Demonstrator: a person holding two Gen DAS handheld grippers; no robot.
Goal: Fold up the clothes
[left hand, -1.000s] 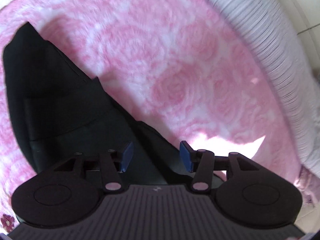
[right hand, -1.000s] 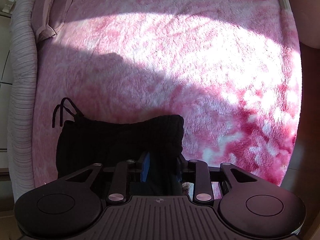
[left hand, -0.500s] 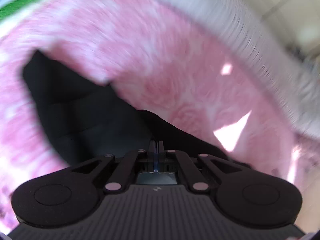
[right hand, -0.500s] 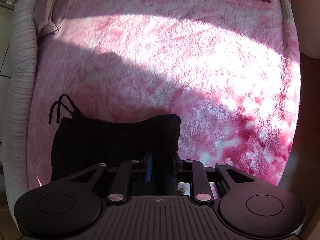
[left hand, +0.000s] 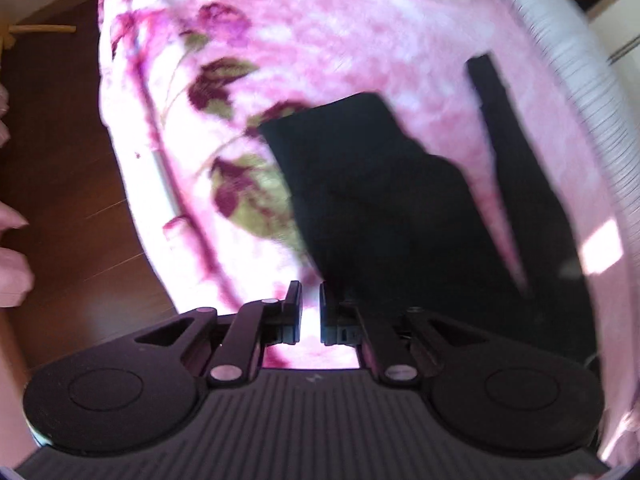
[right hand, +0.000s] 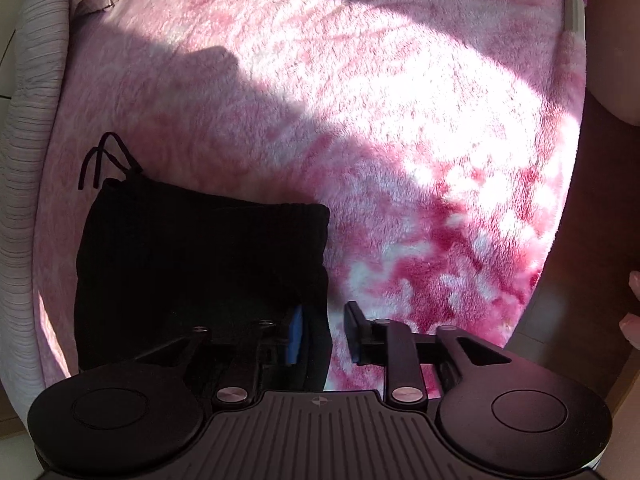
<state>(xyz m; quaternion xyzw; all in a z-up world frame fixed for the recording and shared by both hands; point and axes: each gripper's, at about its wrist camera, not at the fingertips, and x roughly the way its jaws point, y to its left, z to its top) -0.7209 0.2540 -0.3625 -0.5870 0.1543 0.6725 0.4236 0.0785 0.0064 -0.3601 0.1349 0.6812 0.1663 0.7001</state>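
black drawstring trousers (right hand: pixel 200 272), partly folded, lying flat on pink fleece blanket (right hand: pixel 360 120), legs splayed

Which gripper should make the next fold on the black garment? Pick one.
Right. The right gripper has its jaws open astride the black garment's near edge. The left gripper is open too, but over the pink blanket, beside the cloth.

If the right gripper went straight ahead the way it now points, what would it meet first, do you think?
Most likely the right edge of the black garment, which already sits between the open jaws of the right gripper; beyond it lies only the pink blanket. Depth is hard to judge.
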